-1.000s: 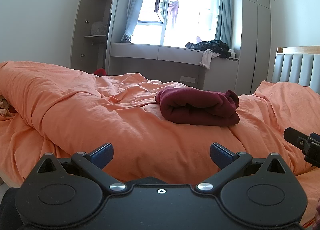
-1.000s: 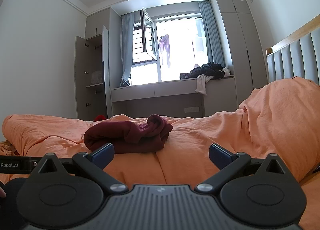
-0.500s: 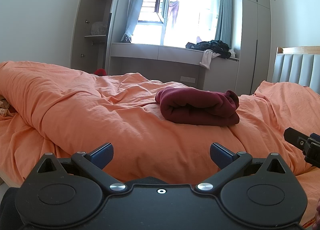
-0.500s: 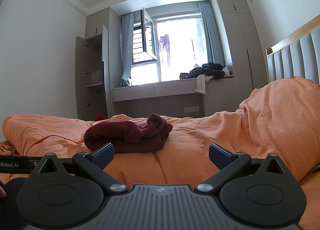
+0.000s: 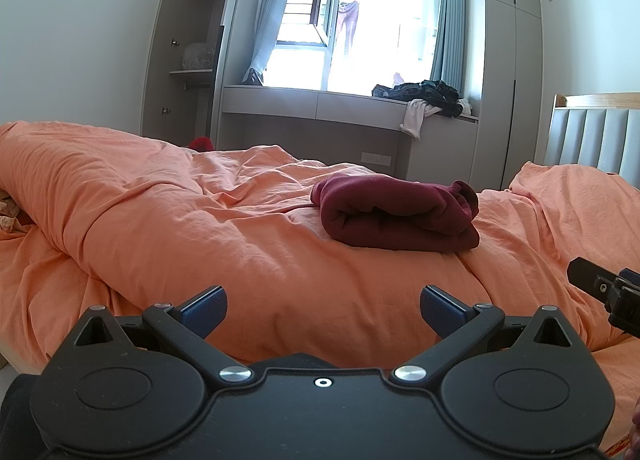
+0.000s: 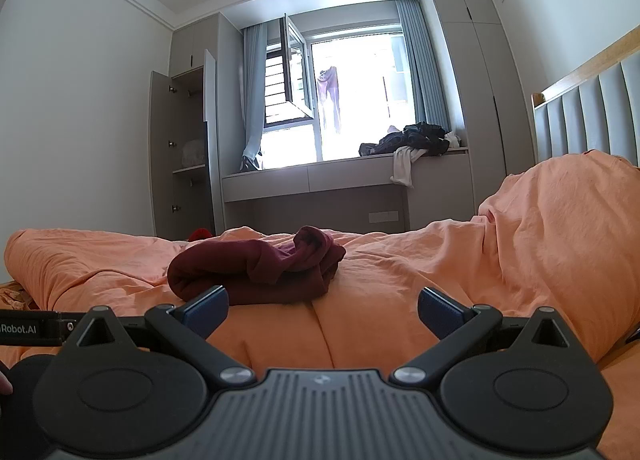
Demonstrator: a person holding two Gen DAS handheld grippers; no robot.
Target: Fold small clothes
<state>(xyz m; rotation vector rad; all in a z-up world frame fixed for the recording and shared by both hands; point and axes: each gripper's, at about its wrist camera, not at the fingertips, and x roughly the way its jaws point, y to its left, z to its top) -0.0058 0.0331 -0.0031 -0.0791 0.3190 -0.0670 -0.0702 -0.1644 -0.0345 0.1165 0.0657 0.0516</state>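
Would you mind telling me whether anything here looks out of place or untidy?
Yes: dark clothes lie heaped on the window ledge, a white garment drooping over its edge. The maroon garment on the bed is folded.

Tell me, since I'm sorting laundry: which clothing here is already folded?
The dark red garment on the orange duvet is folded into a bundle; the dark clothes pile on the window ledge lies loose and tangled.

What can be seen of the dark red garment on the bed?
The dark red garment is soft, thick-looking fabric folded into a compact bundle, with rounded folds facing the cameras and a bunched, ribbed-looking end on its right. It lies on the rumpled orange duvet, touching nothing else. Both tongs, left and right, are open and short of it.
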